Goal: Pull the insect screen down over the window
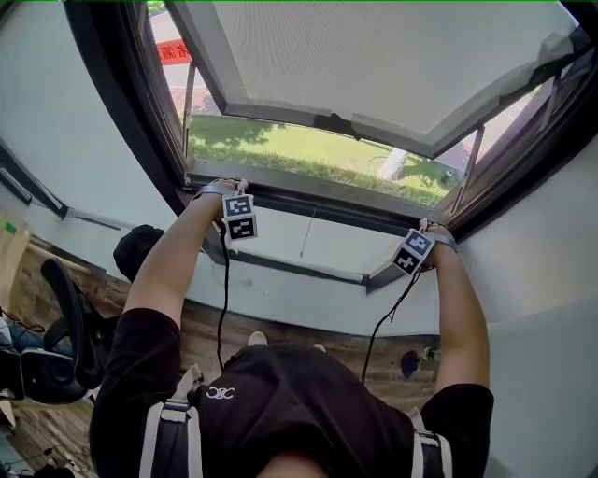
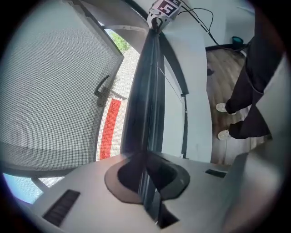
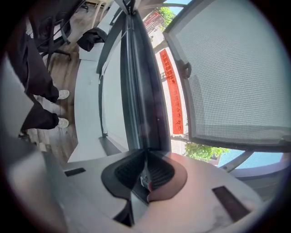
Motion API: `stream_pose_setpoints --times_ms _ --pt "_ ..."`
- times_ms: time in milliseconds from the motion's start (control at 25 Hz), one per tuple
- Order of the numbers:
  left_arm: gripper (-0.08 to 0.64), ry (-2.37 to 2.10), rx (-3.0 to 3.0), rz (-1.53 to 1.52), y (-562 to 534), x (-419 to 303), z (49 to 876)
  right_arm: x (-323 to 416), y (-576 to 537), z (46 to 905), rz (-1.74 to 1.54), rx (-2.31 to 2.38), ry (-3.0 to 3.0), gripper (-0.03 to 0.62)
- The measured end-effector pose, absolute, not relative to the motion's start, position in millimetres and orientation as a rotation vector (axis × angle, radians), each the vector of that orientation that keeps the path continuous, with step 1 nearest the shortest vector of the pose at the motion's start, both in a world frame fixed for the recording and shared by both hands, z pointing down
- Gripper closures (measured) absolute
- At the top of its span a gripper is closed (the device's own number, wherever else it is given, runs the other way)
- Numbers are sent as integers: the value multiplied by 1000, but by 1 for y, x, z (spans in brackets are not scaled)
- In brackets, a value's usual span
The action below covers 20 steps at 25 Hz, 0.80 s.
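The insect screen's dark pull bar (image 1: 318,207) lies low across the window, just above the sill. My left gripper (image 1: 222,187) is shut on the bar's left end and my right gripper (image 1: 432,229) on its right end. In the left gripper view the bar (image 2: 150,91) runs from my shut jaws (image 2: 148,175) away to the other gripper's marker cube (image 2: 163,7). From the right gripper (image 3: 144,175) the same bar (image 3: 138,91) stretches off between the pads. Fine mesh (image 2: 45,91) shows beside the bar. Beyond it the window sash (image 1: 374,56) swings outward.
A white sill and wall (image 1: 308,247) sit below the bar, with a thin cord (image 1: 304,233) hanging there. An office chair (image 1: 56,345) and a black bag (image 1: 135,247) stand on the wooden floor at left. The person's shoes (image 2: 223,108) are by the wall.
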State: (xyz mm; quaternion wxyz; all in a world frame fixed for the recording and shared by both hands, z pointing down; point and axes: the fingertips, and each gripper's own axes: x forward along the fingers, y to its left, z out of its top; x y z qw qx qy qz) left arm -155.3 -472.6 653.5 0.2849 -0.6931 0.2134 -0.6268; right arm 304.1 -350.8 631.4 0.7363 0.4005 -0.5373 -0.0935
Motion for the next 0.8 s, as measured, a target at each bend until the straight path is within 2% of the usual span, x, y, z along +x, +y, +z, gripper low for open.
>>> stream_pose_setpoints --times_ms 320,400,440,520,560,640,800 --pt "529 569 -1847 -1721 -471 -155 688 305 -348 664 -210 895 -1161 565" --pt "495 550 -1887 -1747 -468 -155 690 305 -347 664 -191 900 -1184 558" --pt "451 531 -1909 -1771 -464 -155 693 303 -346 667 -172 897 -1203 524" --pt "357 502 -1942 -1805 -454 -156 701 299 -340 676 -132 882 -1232 407" --pt "330 501 -1949 -1808 -451 -156 703 298 -336 678 -120 874 -1231 369" --pt "304 520 -1947 -1796 -448 -156 706 298 -329 681 -110 865 -1208 334" --pt "287 551 -1935 -1786 -451 -155 705 300 -329 681 -120 860 -1172 322"
